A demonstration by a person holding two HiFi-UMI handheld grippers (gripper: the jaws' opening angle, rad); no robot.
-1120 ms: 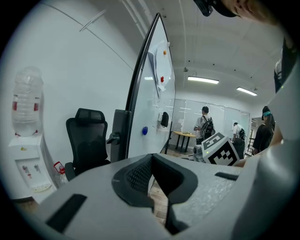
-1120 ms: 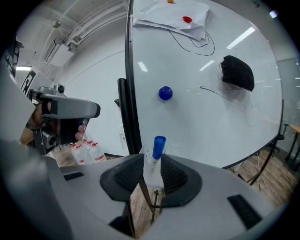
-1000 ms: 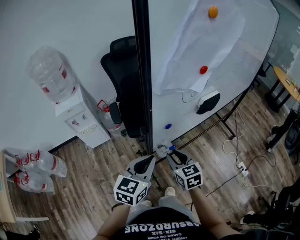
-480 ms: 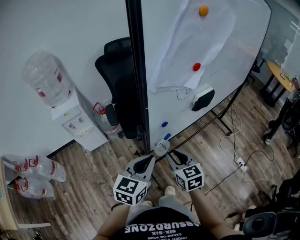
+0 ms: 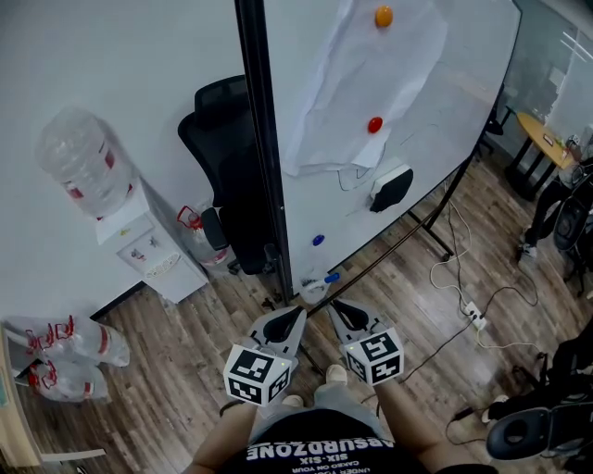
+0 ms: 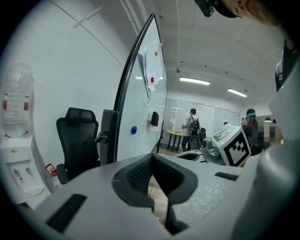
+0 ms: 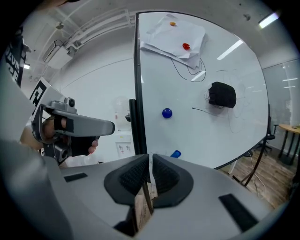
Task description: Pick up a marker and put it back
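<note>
A marker with a blue cap (image 5: pixel 331 277) lies at the foot of the whiteboard (image 5: pixel 435 102); its cap (image 7: pixel 175 153) shows just beyond my right jaws. My right gripper (image 5: pixel 334 305) (image 7: pixel 150 161) points at the board's lower edge, a short way from the marker. Its jaws are closing to a thin slit with nothing between them. My left gripper (image 5: pixel 298 313) (image 6: pixel 152 160) hangs beside it, shut and empty, facing the board's black edge post (image 6: pixel 108 136).
On the board are a paper sheet (image 5: pixel 352 83), red (image 5: pixel 374 124), orange (image 5: pixel 383 16) and blue (image 5: pixel 318 240) magnets and a black eraser (image 5: pixel 390 188). A black office chair (image 5: pixel 218 176) and water dispenser (image 5: pixel 148 255) stand left. Cables (image 5: pixel 463 296) trail on the floor right.
The right jaws have drawn together from partly open to almost touching. The board and chair have slid a little left in the head view; both grippers stay low in front of the person.
</note>
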